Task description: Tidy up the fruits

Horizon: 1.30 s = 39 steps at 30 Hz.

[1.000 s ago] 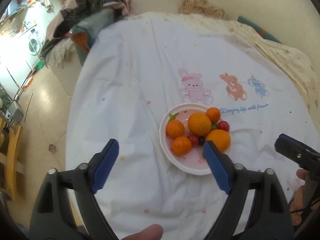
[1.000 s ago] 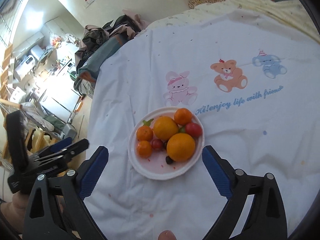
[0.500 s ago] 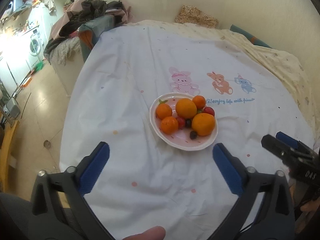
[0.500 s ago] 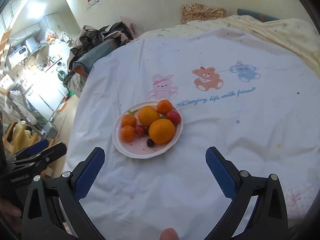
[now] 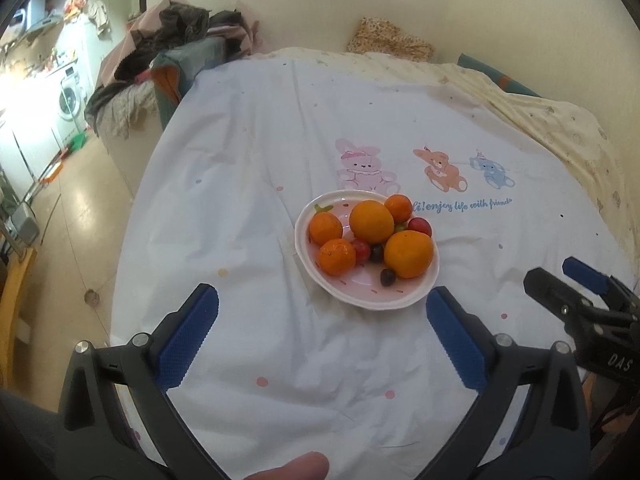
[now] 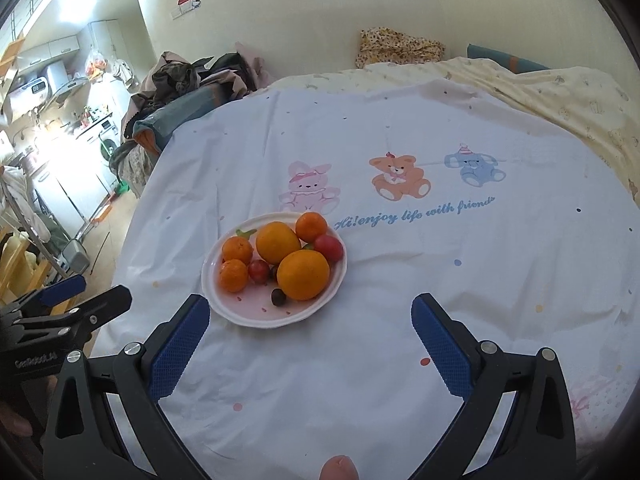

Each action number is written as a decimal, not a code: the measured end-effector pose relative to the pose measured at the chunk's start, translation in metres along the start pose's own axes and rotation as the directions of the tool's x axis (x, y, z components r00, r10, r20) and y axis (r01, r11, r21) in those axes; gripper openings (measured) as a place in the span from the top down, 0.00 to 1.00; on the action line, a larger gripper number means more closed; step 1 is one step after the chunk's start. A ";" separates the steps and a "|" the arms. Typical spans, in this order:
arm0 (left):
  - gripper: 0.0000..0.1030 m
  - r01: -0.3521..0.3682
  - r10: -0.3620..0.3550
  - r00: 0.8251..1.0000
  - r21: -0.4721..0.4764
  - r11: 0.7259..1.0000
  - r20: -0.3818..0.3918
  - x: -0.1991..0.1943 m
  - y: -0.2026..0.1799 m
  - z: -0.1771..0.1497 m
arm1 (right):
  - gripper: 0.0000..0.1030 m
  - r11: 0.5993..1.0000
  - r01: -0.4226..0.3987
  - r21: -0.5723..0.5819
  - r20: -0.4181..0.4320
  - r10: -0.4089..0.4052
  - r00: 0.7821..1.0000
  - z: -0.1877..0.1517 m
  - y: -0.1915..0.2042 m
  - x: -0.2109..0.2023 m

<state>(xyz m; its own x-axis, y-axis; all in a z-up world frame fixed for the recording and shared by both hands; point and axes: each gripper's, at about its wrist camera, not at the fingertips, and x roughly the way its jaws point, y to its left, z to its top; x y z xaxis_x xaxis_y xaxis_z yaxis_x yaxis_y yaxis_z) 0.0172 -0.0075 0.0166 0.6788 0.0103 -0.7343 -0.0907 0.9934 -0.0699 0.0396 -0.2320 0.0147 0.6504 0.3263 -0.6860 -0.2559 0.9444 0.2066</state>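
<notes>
The pink plate sits on a white bedsheet, just below the printed pink bunny, and every fruit in view lies on it: two large oranges, three smaller tangerines, red cherry tomatoes and dark grapes.

From the left gripper the plate lies straight ahead and a little right of centre, its near rim just beyond the fingertips. From the right gripper the plate is ahead and to the left, its rim close to the left blue pad. The plate is round, so no long axis matters. Both tools seem about equally near; I judge the left one better lined up. Both stand with jaws spread wide and nothing between them.

Readable writing: "Hi! enjoy life with friends" on the sheet right of the plate, "DAS" on the right tool's body, and what looks like "GenRobot.AI" on the left tool's body.
</notes>
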 end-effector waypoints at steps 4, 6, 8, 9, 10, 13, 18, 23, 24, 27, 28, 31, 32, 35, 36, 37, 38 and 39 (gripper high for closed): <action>0.00 -0.007 0.007 1.000 0.004 1.000 0.001 -0.001 0.001 0.000 | 0.00 1.000 0.000 0.001 -0.002 0.000 1.000 0.000 0.001 0.000; 0.00 -0.005 0.005 1.000 -0.007 1.000 -0.003 -0.001 0.003 0.000 | 0.00 1.000 0.004 -0.006 -0.002 -0.004 1.000 0.001 0.001 0.000; 0.00 -0.006 0.006 1.000 -0.015 1.000 -0.002 -0.001 0.004 0.000 | 0.00 1.000 0.010 -0.014 0.002 -0.010 1.000 0.000 0.002 0.001; 0.00 0.000 0.000 1.000 -0.017 1.000 -0.002 -0.002 0.005 0.000 | 0.00 1.000 0.011 -0.015 0.003 -0.011 1.000 0.000 0.003 0.001; 0.00 0.003 -0.003 1.000 -0.016 1.000 -0.001 -0.002 0.004 0.000 | 0.00 1.000 0.012 -0.016 0.004 -0.012 1.000 0.000 0.003 0.000; 0.00 0.003 -0.003 1.000 -0.002 1.000 0.013 -0.005 0.002 0.000 | 0.00 1.000 0.011 -0.011 -0.001 -0.011 1.000 -0.001 0.003 0.000; 0.00 0.008 -0.009 1.000 0.003 1.000 0.017 -0.007 0.001 0.000 | 0.00 1.000 0.009 -0.008 0.003 -0.009 1.000 -0.001 0.003 -0.001; 0.00 0.009 -0.009 1.000 0.005 1.000 0.012 -0.007 0.000 -0.001 | 0.00 1.000 0.007 -0.006 0.001 -0.007 1.000 -0.001 0.002 -0.002; 0.00 0.008 -0.008 1.000 0.005 1.000 0.013 -0.007 0.000 -0.001 | 0.00 1.000 0.008 -0.007 0.001 -0.008 1.000 -0.001 0.002 -0.002; 0.00 0.012 -0.012 1.000 0.003 1.000 0.009 -0.007 0.000 -0.001 | 0.00 1.000 0.007 -0.005 0.002 -0.007 1.000 -0.001 0.002 -0.002; 0.00 0.014 -0.014 1.000 0.001 1.000 0.007 -0.006 0.000 -0.001 | 0.00 1.000 0.007 -0.005 0.002 -0.007 1.000 -0.001 0.002 -0.002; 0.00 0.016 -0.016 1.000 -0.001 1.000 0.004 -0.006 -0.001 -0.001 | 0.00 1.000 0.010 -0.005 -0.002 -0.010 1.000 -0.001 0.002 -0.002; 0.00 0.015 -0.015 1.000 -0.001 1.000 0.005 -0.005 -0.001 -0.001 | 0.00 1.000 0.011 -0.004 -0.003 -0.011 1.000 -0.001 0.002 -0.001; 0.00 0.013 -0.013 1.000 -0.001 1.000 0.006 -0.005 -0.001 -0.001 | 0.00 1.000 0.011 -0.003 -0.002 -0.011 1.000 -0.001 0.002 -0.001; 0.00 0.012 -0.012 1.000 -0.004 1.000 0.006 -0.005 -0.001 -0.001 | 0.00 1.000 0.010 -0.003 -0.002 -0.010 1.000 -0.001 0.002 -0.001; 0.00 0.012 -0.012 1.000 -0.005 1.000 0.005 -0.005 -0.001 -0.001 | 0.00 1.000 0.009 -0.002 -0.001 -0.009 1.000 -0.001 0.002 -0.002; 0.00 0.012 -0.012 1.000 -0.004 1.000 0.003 -0.005 -0.001 -0.001 | 0.00 1.000 0.009 0.000 -0.001 -0.009 1.000 -0.001 0.002 -0.001; 0.00 0.010 -0.010 1.000 -0.003 1.000 0.004 -0.004 0.000 -0.001 | 0.00 1.000 0.008 0.001 -0.002 -0.008 1.000 -0.001 0.002 -0.001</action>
<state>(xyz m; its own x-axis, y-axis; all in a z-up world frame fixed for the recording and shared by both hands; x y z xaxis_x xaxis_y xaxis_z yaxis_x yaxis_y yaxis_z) 0.0137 -0.0081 0.0193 0.6828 0.0013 -0.7306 -0.0867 0.9931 -0.0792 0.0379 -0.2304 0.0146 0.6509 0.3185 -0.6891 -0.2500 0.9470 0.2016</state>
